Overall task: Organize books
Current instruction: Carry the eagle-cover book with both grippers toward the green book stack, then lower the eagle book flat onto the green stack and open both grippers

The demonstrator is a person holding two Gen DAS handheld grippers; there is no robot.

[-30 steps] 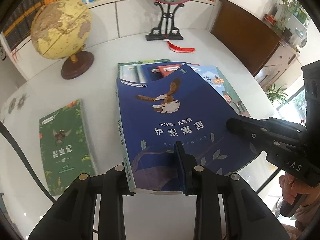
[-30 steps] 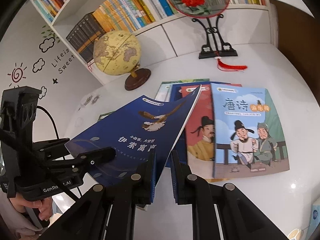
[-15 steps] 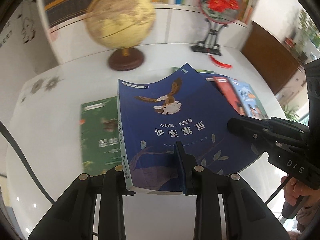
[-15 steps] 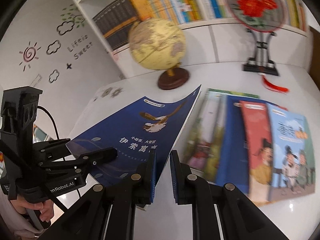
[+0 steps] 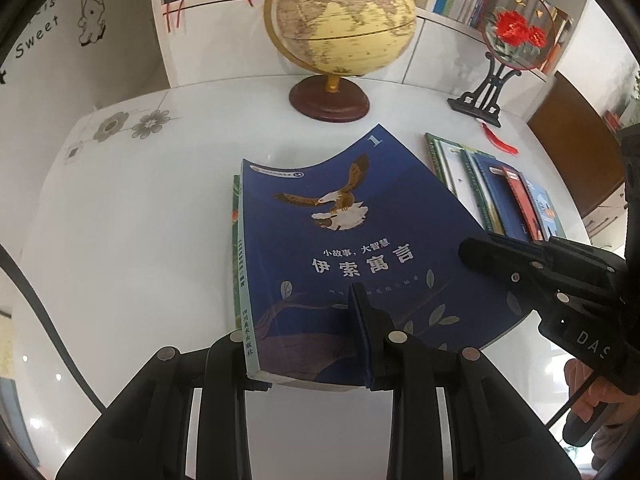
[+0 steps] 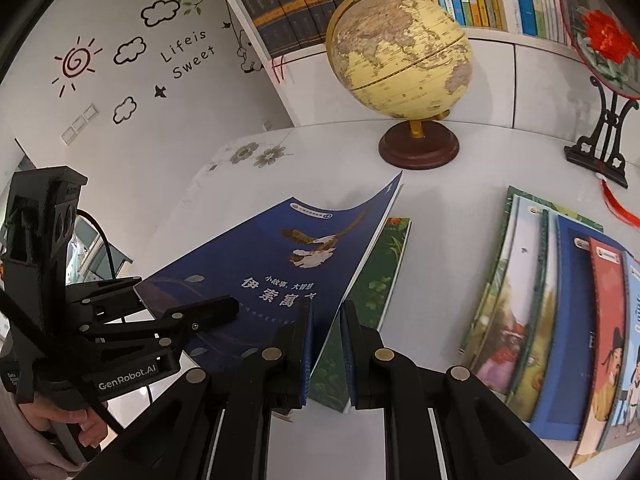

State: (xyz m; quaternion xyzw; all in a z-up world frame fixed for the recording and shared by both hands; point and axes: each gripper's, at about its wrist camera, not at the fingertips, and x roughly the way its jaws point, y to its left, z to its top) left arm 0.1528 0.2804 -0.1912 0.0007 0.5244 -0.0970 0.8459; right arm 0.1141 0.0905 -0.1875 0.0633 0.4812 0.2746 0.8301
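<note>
A blue book (image 5: pixel 340 220) with an eagle on its cover hangs tilted over the white table (image 5: pixel 140 240). My left gripper (image 5: pixel 296 320) is shut on its near edge beside the spine. My right gripper (image 6: pixel 327 312) is shut on its long right edge, and its fingers (image 5: pixel 472 248) show at the right of the left wrist view. Below the blue book (image 6: pixel 280 256) lies a green book (image 6: pixel 380 276), mostly covered; only a sliver of it (image 5: pixel 236 208) shows past the spine. I cannot tell whether the two books touch.
A fanned row of books (image 6: pixel 560 320) lies on the table to the right. A globe (image 5: pixel 340 20) on a wooden base stands behind, and a red-flower fan on a black stand (image 5: pixel 504 48) at the back right. Bookshelves line the wall behind.
Both grippers have carried the blue book leftward, from over the fanned row to over the green book. The globe now stands straight behind it. Both grips are unchanged.
</note>
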